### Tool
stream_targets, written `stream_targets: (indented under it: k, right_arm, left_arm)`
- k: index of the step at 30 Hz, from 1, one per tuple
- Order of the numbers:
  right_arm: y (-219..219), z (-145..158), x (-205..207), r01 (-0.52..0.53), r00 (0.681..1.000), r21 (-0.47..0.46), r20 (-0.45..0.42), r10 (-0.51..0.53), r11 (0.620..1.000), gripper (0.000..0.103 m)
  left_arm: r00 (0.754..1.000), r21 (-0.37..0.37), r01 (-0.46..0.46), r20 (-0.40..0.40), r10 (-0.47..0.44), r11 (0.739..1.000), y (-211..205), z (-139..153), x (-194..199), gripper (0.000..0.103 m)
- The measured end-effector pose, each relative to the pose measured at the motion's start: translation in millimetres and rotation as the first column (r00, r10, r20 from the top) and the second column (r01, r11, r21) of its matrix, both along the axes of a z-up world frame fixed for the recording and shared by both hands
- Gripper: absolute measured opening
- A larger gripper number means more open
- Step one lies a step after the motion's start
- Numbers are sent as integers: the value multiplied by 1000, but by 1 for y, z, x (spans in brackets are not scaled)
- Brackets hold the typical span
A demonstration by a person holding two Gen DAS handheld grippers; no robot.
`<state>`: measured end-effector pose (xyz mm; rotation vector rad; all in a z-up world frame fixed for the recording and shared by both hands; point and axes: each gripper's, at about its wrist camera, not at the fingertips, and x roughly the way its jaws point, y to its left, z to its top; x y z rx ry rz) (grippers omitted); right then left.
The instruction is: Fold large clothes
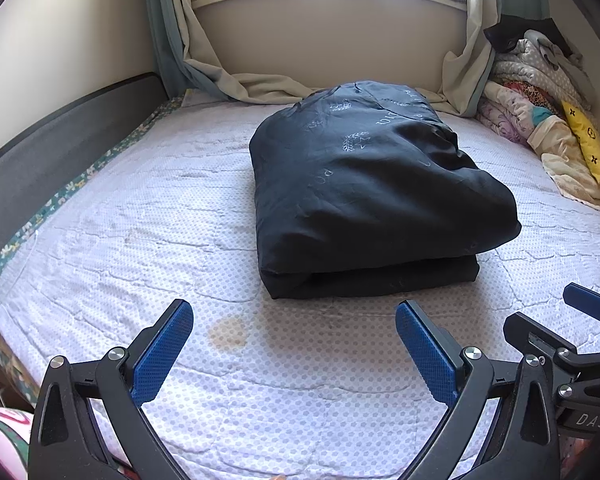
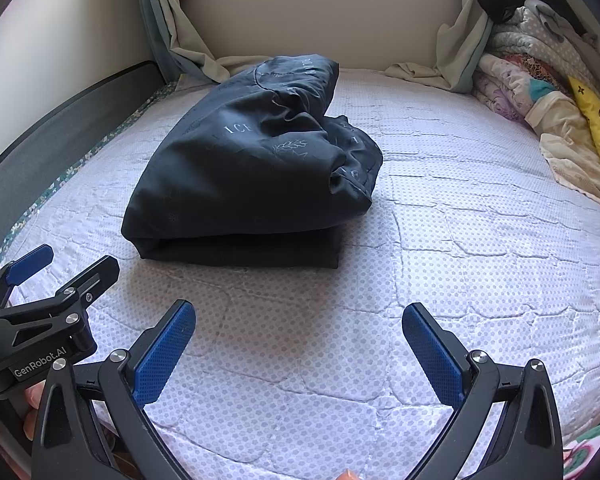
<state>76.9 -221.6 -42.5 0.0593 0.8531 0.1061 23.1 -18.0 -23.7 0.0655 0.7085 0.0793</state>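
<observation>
A large dark navy quilt cover (image 1: 372, 188) with pale leaf and letter prints lies folded into a thick bundle on the bed; it also shows in the right wrist view (image 2: 248, 176). My left gripper (image 1: 294, 312) is open and empty, held above the mattress just short of the bundle's near edge. My right gripper (image 2: 299, 316) is open and empty, held near the bundle's near right corner. The right gripper's side shows at the right of the left wrist view (image 1: 572, 320); the left gripper shows at the left of the right wrist view (image 2: 48, 280).
The bed has a white dotted quilted mattress pad (image 1: 140, 220) with a yellowish stain (image 1: 228, 332). A grey headboard (image 1: 60, 136) runs along the left. Crumpled bedding and a yellow pillow (image 1: 588, 148) pile at the right. Curtains (image 1: 260, 84) drape under the window.
</observation>
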Motion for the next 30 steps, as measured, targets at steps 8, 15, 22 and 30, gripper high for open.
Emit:
stream_targets:
  k: [8,15,22,30]
  right_arm:
    - [-1,0,0,-1,1000,3,2,1,1000,103]
    - [-1,1,-1,-2,1000,4,2,2,1000,103]
    - [-3,1,-1,-1,1000,2,4,1,1000,103]
    - [-2,2,-3,2,1000,4,6,-3,1000,103]
  left_arm:
    - [1000,2,3,4,-3,1000,-1,2,-1,103]
    - [1000,7,5,6,-5,1000,-2,2,-1,103]
    - [1000,12,2,13,-2,1000,-2,3,-3,103]
    - [1000,16,8,13,-8,1000,-2,4,-3,103]
